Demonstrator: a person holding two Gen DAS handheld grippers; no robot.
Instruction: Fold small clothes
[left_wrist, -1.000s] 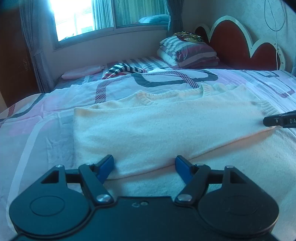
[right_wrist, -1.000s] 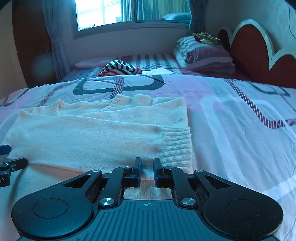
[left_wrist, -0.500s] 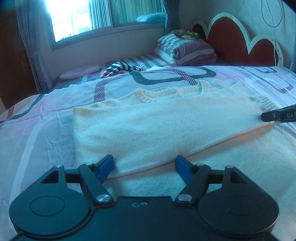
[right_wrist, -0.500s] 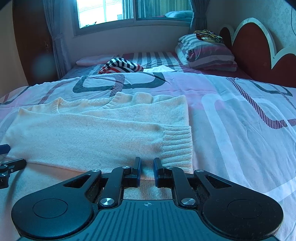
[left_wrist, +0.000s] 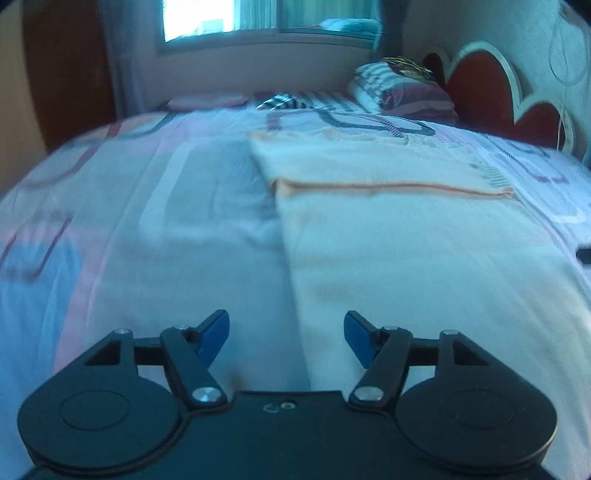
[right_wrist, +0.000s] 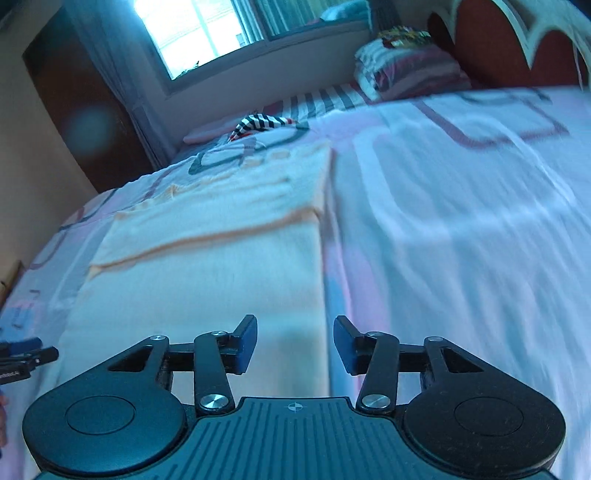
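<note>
Left wrist view showed us the bed (left_wrist: 155, 206) with its patterned pink and white cover filling most of the field. On it the cream sweater (left_wrist: 406, 236) lay flat, a sleeve folded across the body so that its edge formed a straight ridge from side to side. We held our left gripper (left_wrist: 286, 334) low and roughly level above the sweater's left edge, fingers pointing toward the headboard (left_wrist: 480, 92); its blue pads (left_wrist: 212, 334) stood wide apart and held nothing. In the right wrist view the sweater (right_wrist: 207, 266) appeared left of centre. We held our right gripper (right_wrist: 295, 343) tilted over the sweater's right edge, its jaws well apart and empty. Both views were blurred. Striped pillows (right_wrist: 410, 70) were stacked by the headboard, and a striped garment (right_wrist: 262, 123) lay near the window.
</note>
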